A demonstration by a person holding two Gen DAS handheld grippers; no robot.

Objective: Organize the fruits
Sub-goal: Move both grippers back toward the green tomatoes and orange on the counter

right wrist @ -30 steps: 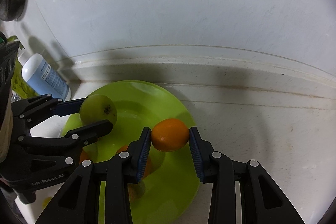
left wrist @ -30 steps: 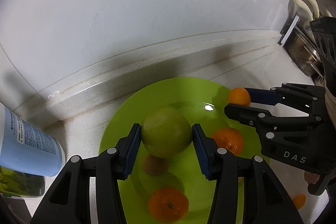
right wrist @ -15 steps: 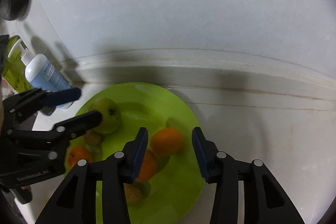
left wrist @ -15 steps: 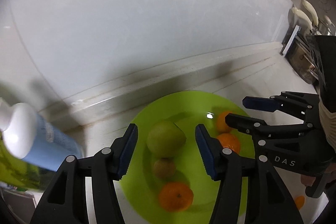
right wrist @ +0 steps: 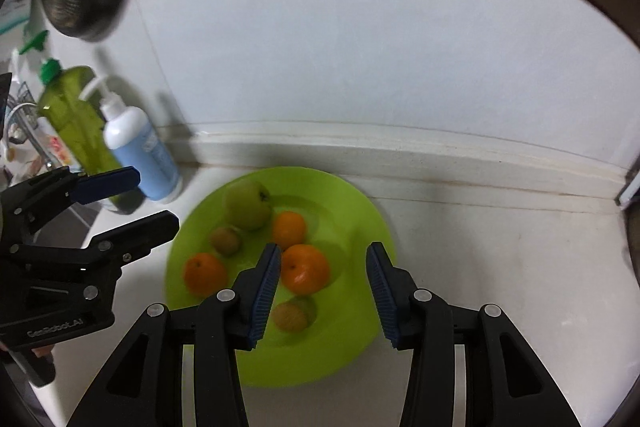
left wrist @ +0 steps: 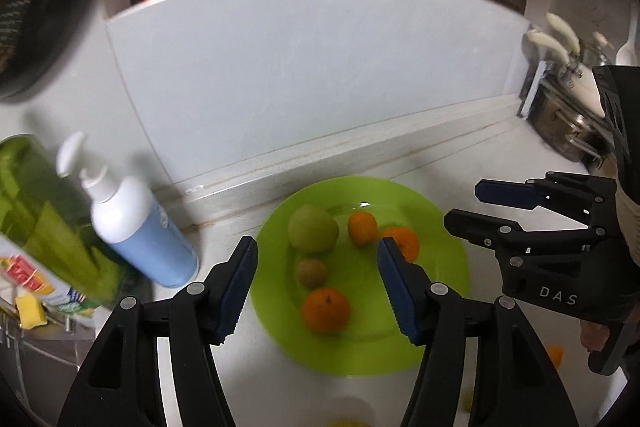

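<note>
A lime green plate (left wrist: 440, 339) (right wrist: 352, 199) sits on the white counter. On it lie a green apple (left wrist: 313, 229) (right wrist: 247, 205), three oranges (left wrist: 326, 309) (left wrist: 362, 228) (right wrist: 306, 268) and a small brown kiwi (left wrist: 312, 272) (right wrist: 225, 241); the right wrist view shows a second brownish fruit (right wrist: 292, 315). My left gripper (left wrist: 316, 287) is open and empty, raised above the plate's near left side. My right gripper (right wrist: 322, 291) is open and empty above the plate's right part. Each gripper shows in the other's view, the right (left wrist: 472, 205) and the left (right wrist: 156, 199).
A white-and-blue pump bottle (left wrist: 136, 231) (right wrist: 140, 151) and a green bottle (left wrist: 36, 211) (right wrist: 74, 115) stand left of the plate against the wall. A sink with a yellow sponge (left wrist: 28, 311) lies at far left. Metal pots (left wrist: 560, 131) and utensils stand at right. Small orange bits (left wrist: 554, 379) lie on the counter.
Both grippers opened, leaving the apple and an orange on the plate, then pulled back and up from it. More of the counter and bottles shows now.
</note>
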